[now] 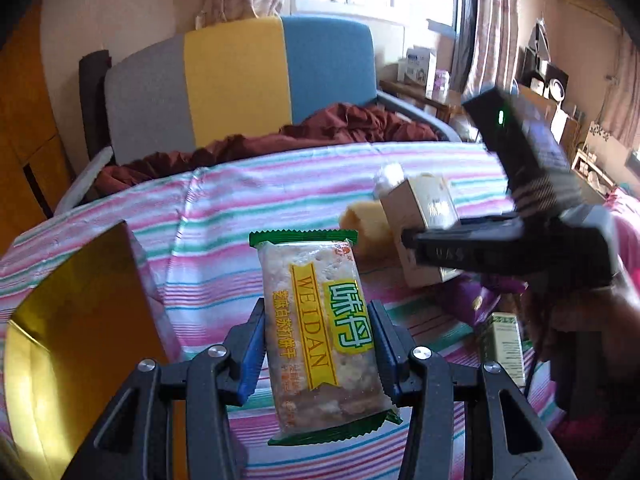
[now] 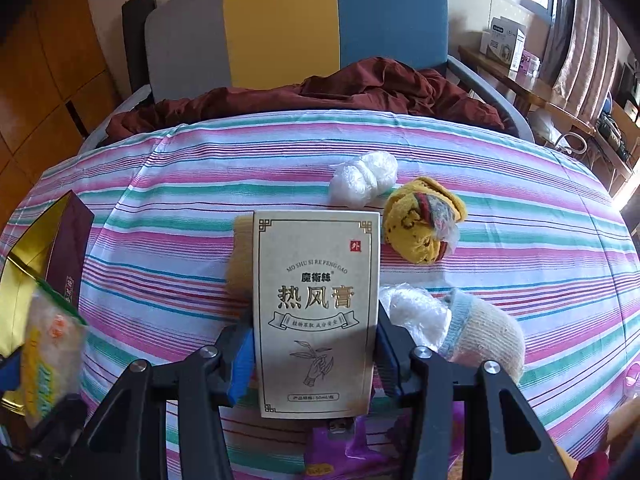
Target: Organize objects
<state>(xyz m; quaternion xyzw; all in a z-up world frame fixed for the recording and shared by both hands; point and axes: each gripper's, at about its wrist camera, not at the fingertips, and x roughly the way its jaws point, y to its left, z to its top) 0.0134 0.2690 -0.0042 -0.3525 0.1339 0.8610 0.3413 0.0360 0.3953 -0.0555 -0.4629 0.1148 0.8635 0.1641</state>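
Note:
My left gripper (image 1: pixel 318 344) is shut on a cracker packet (image 1: pixel 320 320) with green ends and a yellow WEIDAN label, held above the striped cloth. The packet also shows at the left edge of the right wrist view (image 2: pixel 48 352). My right gripper (image 2: pixel 316 346) is shut on a beige carton (image 2: pixel 316 312) with Chinese lettering, held upright. In the left wrist view the right gripper (image 1: pixel 424 240) and its carton (image 1: pixel 424 216) are at the right. An open box with a gold lining (image 1: pixel 80 320) stands at the left, also seen in the right wrist view (image 2: pixel 36 248).
On the striped cloth (image 2: pixel 160 240) lie a white wrapped bundle (image 2: pixel 362 178), a yellow sock ball (image 2: pixel 420 220), a pale knitted sock (image 2: pixel 484 336) and a purple packet (image 2: pixel 344 452). A green-and-white small box (image 1: pixel 506 348) stands at the right. A red blanket (image 2: pixel 320 92) and a chair (image 2: pixel 280 20) lie beyond.

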